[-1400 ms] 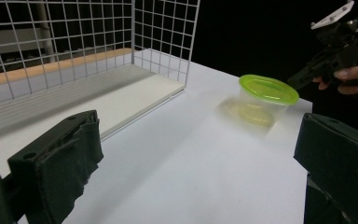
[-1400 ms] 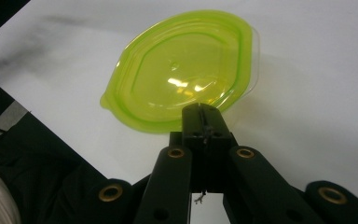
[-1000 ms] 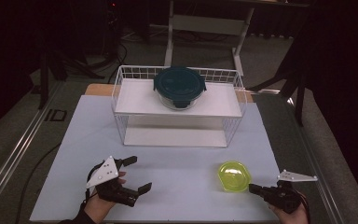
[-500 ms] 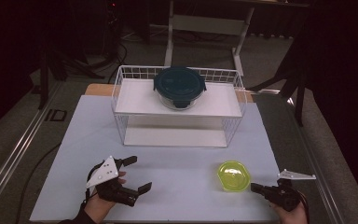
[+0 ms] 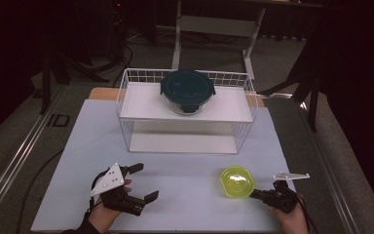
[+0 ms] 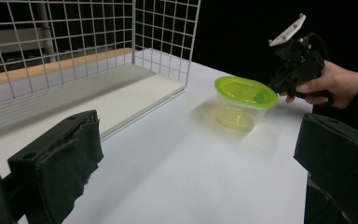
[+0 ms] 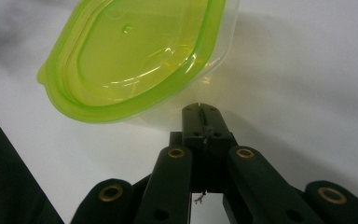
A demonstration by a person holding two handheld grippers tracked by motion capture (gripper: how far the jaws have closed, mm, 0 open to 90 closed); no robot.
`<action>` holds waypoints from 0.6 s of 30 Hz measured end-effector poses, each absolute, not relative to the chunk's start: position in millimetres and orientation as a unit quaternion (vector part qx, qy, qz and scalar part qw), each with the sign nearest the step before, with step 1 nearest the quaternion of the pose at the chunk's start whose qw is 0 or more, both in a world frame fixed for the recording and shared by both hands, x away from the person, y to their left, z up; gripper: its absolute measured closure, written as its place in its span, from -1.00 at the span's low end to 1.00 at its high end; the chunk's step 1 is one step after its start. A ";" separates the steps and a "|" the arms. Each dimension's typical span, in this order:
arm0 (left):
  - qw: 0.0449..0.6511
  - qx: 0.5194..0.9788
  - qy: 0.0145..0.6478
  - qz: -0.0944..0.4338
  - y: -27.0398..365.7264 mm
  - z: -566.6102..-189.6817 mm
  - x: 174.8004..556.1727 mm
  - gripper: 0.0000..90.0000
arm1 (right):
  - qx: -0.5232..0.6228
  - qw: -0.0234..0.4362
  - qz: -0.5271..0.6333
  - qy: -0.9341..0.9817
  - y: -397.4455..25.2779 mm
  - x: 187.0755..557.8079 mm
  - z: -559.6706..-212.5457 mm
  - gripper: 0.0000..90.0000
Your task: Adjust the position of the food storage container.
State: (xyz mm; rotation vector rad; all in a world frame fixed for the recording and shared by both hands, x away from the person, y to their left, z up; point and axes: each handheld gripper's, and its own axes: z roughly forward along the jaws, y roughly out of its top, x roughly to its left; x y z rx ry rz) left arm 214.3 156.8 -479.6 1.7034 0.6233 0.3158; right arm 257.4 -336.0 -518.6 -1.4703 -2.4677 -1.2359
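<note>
a small clear tub with a lime-green lid (image 5: 237, 181) is seen standing upright on the white table top (image 5: 190, 204), toward the near right part of it and well in front of the wire rack (image 5: 126, 131). in the left gripper view the same tub (image 6: 242, 103) is shown with its lid pressed on, resting flat on the table beside the rack's near corner.

the right gripper (image 5: 259, 194) is held low at the table's near right edge, its tips brought up to the tub's right side — just beside the wall under the lid rim. in the right gripper view its jaws are seen pressed together with nothing between them, and the closed tip (image 7: 200, 112) lies just short of the tub's clear wall (image 7: 186, 100); whether it is touching cannot be told. from the left gripper view, the right gripper (image 6: 279, 86) is seen in a person's hand (image 6: 328, 84), its point at the lid's far edge.

the left gripper (image 5: 143, 183) is held at the near left of the table, well apart from the tub. its jaws are spread wide and nothing is held between them; in its own view one black padded jaw is shown at each lower corner, with bare table between.

on the rack's upper shelf (image 5: 224, 105) a round glass container with a dark teal lid (image 5: 187, 90) is set, near the middle.
</note>
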 end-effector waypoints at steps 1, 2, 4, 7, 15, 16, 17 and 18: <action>0.605 0.737 0.269 0.137 156.6 -479.6 214.1 -0.99 | -0.468 0.010 -0.397 -0.790 -333.2 258.9 -518.2 1.00; 0.604 0.737 0.269 0.137 156.4 -479.7 214.0 -0.99 | -0.466 0.012 -0.396 -0.791 -330.3 260.4 -517.9 1.00; 0.606 0.736 0.270 0.135 156.5 -480.1 213.9 -0.99 | -0.464 0.017 -0.396 -0.792 -323.7 263.2 -519.1 1.00; 0.603 0.738 0.269 0.136 155.7 -480.5 213.3 -0.99 | -0.460 0.023 -0.392 -0.796 -312.1 266.9 -521.5 1.00; 0.604 0.737 0.269 0.136 156.6 -480.0 213.3 -0.99 | -0.440 0.028 -0.393 -0.807 -286.8 276.3 -517.9 1.00; 0.604 0.737 0.269 0.136 156.6 -480.0 213.3 -0.99 | -0.440 0.028 -0.393 -0.807 -286.8 276.3 -517.9 1.00; 0.604 0.737 0.269 0.136 156.6 -480.0 213.3 -0.99 | -0.439 0.027 -0.391 -0.809 -284.6 276.8 -517.5 1.00; 0.604 0.738 0.269 0.137 157.1 -479.7 212.7 -0.99 | -0.441 0.028 -0.390 -0.808 -283.8 279.5 -518.6 1.00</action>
